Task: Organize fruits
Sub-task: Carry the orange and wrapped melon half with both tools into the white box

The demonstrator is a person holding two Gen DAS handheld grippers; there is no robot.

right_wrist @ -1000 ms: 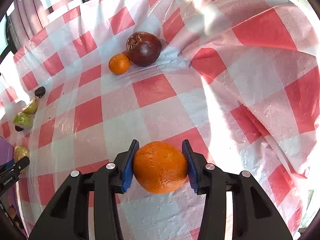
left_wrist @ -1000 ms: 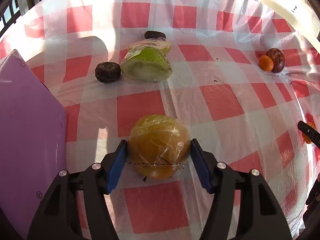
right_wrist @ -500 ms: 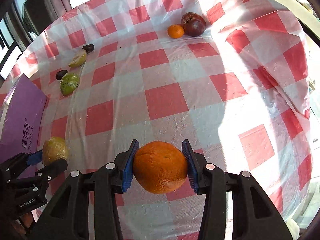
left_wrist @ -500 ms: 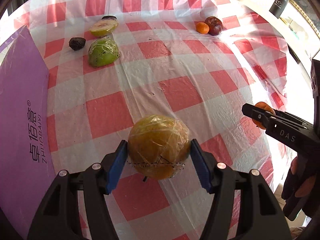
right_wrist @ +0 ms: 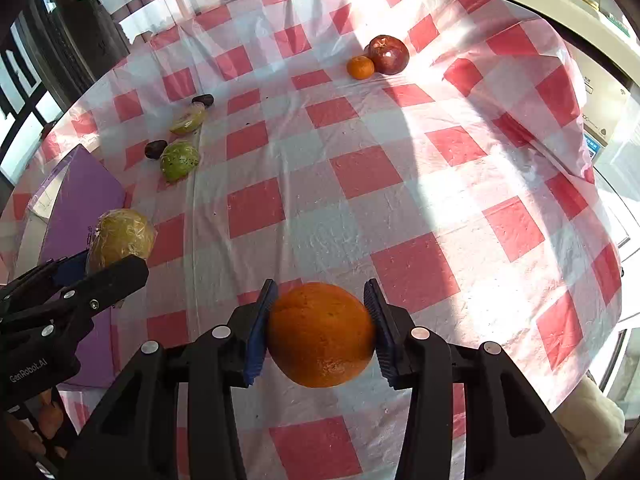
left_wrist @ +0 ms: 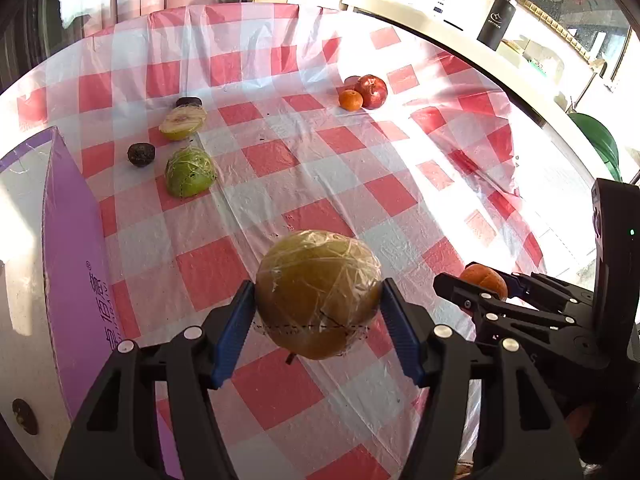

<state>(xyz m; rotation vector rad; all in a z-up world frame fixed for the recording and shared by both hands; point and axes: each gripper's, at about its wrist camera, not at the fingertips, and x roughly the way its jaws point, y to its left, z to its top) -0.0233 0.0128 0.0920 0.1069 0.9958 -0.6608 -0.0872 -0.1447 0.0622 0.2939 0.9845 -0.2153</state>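
My left gripper (left_wrist: 318, 316) is shut on a plastic-wrapped yellow-brown fruit (left_wrist: 318, 292) and holds it above the checked tablecloth; it also shows in the right wrist view (right_wrist: 120, 238). My right gripper (right_wrist: 320, 328) is shut on a large orange (right_wrist: 322, 334), also held above the table; the orange also shows in the left wrist view (left_wrist: 484, 280). A small orange (right_wrist: 360, 67) and a red apple (right_wrist: 389, 54) lie together at the far side. A wrapped green fruit (left_wrist: 190, 172), a cut pale fruit half (left_wrist: 183, 122) and two dark fruits (left_wrist: 141, 154) lie at the far left.
A purple box (left_wrist: 76, 264) stands at the left table edge. The red-and-white checked cloth (right_wrist: 360, 200) covers the table and hangs in folds at the right. A black bottle (left_wrist: 496, 22) stands on a counter beyond the table.
Both grippers have risen and pulled back from the table with their fruits still held. More of the table and room shows now. Fruits on the cloth have not moved.
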